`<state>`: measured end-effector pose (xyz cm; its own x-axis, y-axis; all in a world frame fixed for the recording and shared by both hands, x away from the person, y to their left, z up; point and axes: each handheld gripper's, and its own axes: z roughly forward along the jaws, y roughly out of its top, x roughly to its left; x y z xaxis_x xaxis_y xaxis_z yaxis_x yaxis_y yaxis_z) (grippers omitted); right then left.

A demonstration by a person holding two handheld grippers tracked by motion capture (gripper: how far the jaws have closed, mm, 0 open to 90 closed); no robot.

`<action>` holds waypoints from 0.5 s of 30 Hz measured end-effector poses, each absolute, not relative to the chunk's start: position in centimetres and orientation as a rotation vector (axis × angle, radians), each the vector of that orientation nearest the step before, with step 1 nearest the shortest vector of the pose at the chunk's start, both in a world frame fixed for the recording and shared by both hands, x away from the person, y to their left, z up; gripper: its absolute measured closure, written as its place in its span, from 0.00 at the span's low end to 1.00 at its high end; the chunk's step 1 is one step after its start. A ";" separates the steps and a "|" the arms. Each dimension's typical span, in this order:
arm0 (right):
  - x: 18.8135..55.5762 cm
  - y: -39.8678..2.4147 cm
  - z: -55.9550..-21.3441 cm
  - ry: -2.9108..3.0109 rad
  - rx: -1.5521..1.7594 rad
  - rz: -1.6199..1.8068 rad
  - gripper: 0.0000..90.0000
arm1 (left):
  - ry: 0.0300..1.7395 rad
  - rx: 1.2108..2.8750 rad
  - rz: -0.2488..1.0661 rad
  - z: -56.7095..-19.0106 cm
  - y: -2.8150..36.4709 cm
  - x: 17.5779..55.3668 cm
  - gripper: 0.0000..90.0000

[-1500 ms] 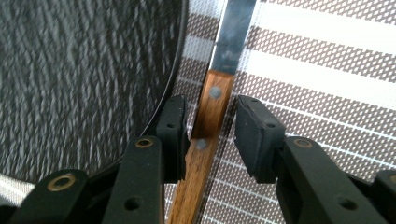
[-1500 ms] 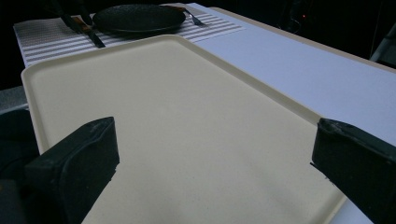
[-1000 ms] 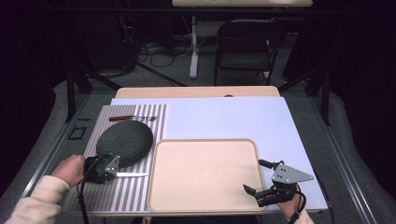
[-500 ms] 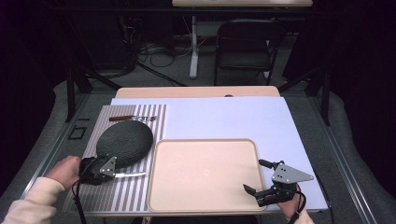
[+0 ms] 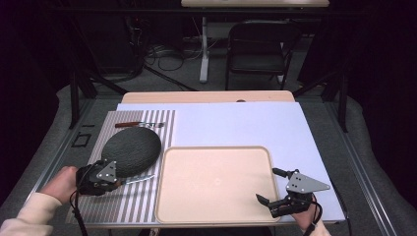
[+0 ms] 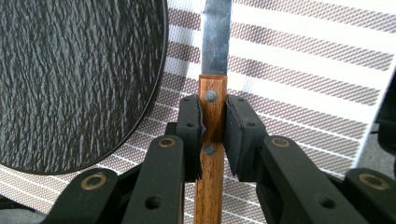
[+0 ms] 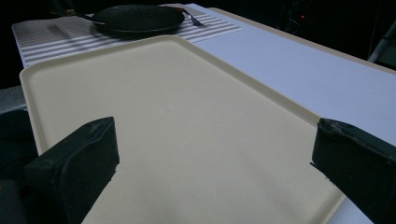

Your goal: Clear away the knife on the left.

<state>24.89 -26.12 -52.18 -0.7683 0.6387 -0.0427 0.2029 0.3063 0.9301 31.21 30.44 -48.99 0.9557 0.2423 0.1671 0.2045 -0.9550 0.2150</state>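
one knife (image 6: 215,116), one plate (image 5: 131,146), one tray (image 5: 211,214)

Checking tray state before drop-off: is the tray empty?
Empty. The tray shows a bare beige floor in the high view and the right gripper view; knife and plate lie off it.

Open room over the bare tray (image 5: 211,216); plate (image 5: 132,150) close beside the left tool (image 5: 118,181).

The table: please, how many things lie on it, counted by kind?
Knife, wooden handle, clamped in the left gripper: 1
Fork behind the plate: 1
Dark plate: 1
Beige tray: 1
Striped placemat: 1
Total: 5
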 end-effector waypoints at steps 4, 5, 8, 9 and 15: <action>24.9 -26.1 -52.2 2.175 0.751 1.455 0.00 | 0.376 2.891 0.295 -48.4 30.0 30.8 0.85; 24.9 -26.1 -52.2 2.175 0.751 1.454 0.00 | 0.389 2.884 0.291 -48.4 30.0 30.8 0.85; 24.9 -26.1 -52.2 2.175 0.749 1.454 0.00 | 0.425 2.876 0.297 -48.1 29.6 30.5 0.85; 24.9 -26.1 -52.2 2.175 0.751 1.456 0.00 | 0.439 2.868 0.299 -48.1 29.5 30.4 0.85; 24.9 -26.1 -52.2 2.175 0.751 1.455 0.00 | 0.517 2.839 0.306 -47.8 28.9 30.0 0.85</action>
